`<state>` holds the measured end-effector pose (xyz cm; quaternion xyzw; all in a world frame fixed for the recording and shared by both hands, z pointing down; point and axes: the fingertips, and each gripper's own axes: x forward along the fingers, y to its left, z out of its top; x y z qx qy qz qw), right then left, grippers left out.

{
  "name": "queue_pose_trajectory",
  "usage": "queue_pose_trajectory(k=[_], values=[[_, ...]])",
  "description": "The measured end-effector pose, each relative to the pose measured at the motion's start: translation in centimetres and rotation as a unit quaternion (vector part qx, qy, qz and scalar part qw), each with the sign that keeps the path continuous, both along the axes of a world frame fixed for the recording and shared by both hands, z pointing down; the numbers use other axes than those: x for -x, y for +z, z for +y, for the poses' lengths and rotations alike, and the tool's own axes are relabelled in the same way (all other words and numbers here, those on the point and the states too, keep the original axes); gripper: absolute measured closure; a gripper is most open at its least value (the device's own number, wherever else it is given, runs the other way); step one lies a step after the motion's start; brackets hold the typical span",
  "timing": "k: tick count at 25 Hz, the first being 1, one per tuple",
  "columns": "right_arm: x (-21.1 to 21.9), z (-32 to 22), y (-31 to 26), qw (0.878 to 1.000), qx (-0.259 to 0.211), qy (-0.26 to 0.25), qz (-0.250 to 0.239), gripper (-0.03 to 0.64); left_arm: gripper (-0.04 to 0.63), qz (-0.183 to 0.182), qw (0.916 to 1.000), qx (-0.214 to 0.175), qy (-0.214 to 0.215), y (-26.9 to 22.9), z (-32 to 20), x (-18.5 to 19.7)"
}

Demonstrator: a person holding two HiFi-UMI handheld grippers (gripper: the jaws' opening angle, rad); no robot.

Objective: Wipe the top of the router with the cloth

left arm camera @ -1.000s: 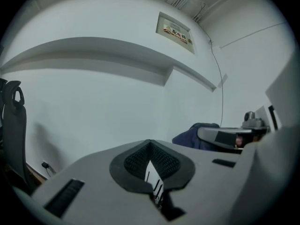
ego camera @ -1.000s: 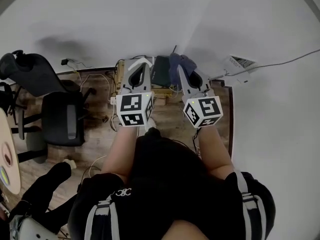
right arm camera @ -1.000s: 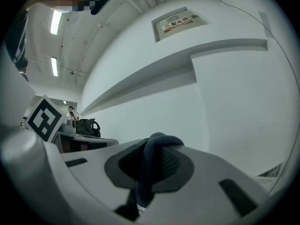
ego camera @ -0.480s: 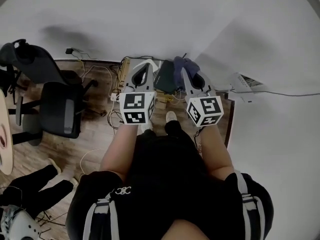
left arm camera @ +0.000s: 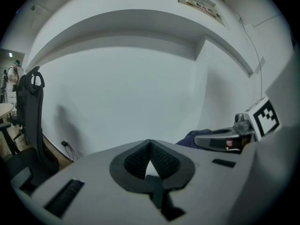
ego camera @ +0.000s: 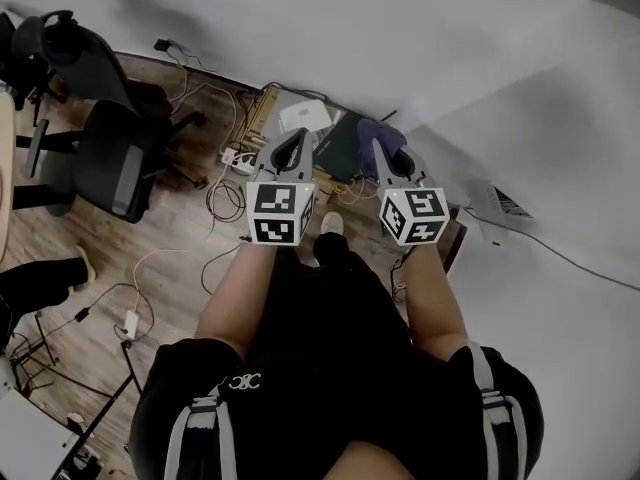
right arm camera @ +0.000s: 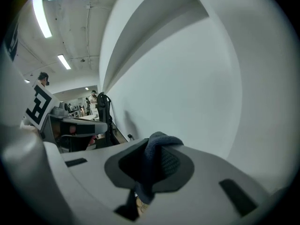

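Cloth, dark blue, bunched, gripped in clenched jaws of right gripper.
Left gripper: jaws closed tip to tip, nothing between.
Router: dark box low at foot of wall, seen between both grippers in head view; cloth just right of router, whether touching cannot tell.
Left of router: white flat box, then loose cables on wood floor.
Far left of router: office chair.
Versus a second ago: white flat box newly in view; chair sits further up-left in frame.
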<state>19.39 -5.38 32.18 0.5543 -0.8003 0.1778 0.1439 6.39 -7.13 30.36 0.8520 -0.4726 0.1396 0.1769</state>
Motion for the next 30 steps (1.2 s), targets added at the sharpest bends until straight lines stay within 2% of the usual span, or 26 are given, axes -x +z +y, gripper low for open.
queue_pose_trajectory(k=[6, 11, 18, 23, 26, 30], values=[[0.8, -0.8, 6.4, 0.994, 0.074, -0.077, 0.003, 0.594, 0.601, -0.012, 0.9978, 0.042, -0.049, 5.3, 0.9, 1.1], [2.3, -0.4, 12.5, 0.979, 0.136, -0.152, 0.032, 0.594, 0.601, -0.019, 0.9935, 0.085, -0.073, 10.8, 2.3, 2.5], [3.8, -0.5, 21.6, 0.942, 0.220, -0.236, 0.089, 0.594, 0.601, -0.018, 0.9869, 0.130, -0.094, 18.4, 3.0, 4.3], [4.6, -1.3, 27.1, 0.916, 0.257, -0.282, 0.124, 0.594, 0.601, -0.019, 0.9829, 0.153, -0.100, 24.0, 3.1, 5.2], [4.9, -1.9, 31.0, 0.901, 0.276, -0.300, 0.152, 0.594, 0.601, -0.020, 0.9791, 0.172, -0.107, 27.7, 3.3, 6.0], [5.2, -1.9, 36.2, 0.879, 0.309, -0.315, 0.180, 0.594, 0.601, 0.003, 0.9708, 0.205, -0.125, 32.2, 3.9, 7.2]])
